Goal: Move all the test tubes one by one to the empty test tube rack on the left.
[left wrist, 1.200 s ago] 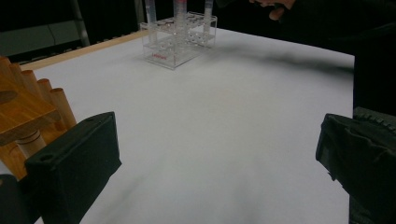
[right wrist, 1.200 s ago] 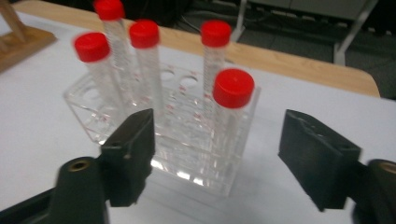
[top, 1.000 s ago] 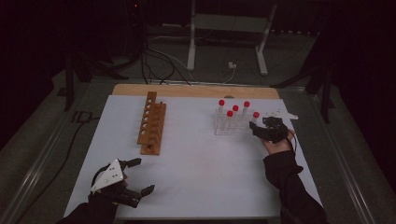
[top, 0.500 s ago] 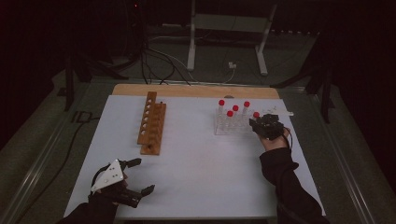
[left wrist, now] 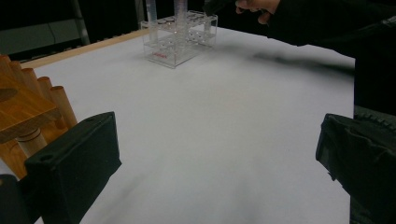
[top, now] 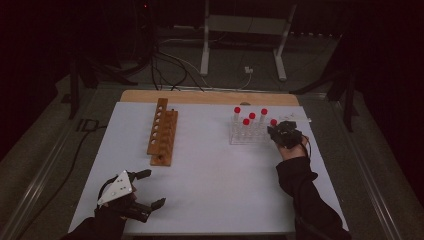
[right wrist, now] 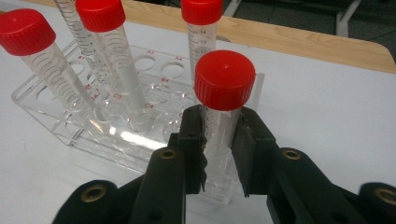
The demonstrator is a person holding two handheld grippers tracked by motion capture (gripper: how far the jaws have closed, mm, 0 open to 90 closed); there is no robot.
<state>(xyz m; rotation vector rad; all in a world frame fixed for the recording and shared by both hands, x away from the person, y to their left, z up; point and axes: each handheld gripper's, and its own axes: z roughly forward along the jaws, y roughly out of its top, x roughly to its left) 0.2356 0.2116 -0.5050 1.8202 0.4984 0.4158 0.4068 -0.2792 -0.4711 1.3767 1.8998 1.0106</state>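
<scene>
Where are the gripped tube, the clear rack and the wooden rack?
gripped tube (right wrist: pixel 225 79), right gripper view, on its red cap.
clear rack (top: pixel 239 138), high view, on its front wall.
wooden rack (top: pixel 162 134), high view, on its top face.

The nearest tube's (right wrist: pixel 223 116) lower end is hidden behind the right gripper's (right wrist: pixel 219 154) fingers (right wrist: pixel 194 140).

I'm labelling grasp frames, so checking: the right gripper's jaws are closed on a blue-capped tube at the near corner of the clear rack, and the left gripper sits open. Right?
One detail is off: the cap is red, not blue. The right gripper view shows the right gripper with its jaws closed on a red-capped tube at the near corner of the clear rack. The left gripper does sit open, as the high view shows.
</scene>
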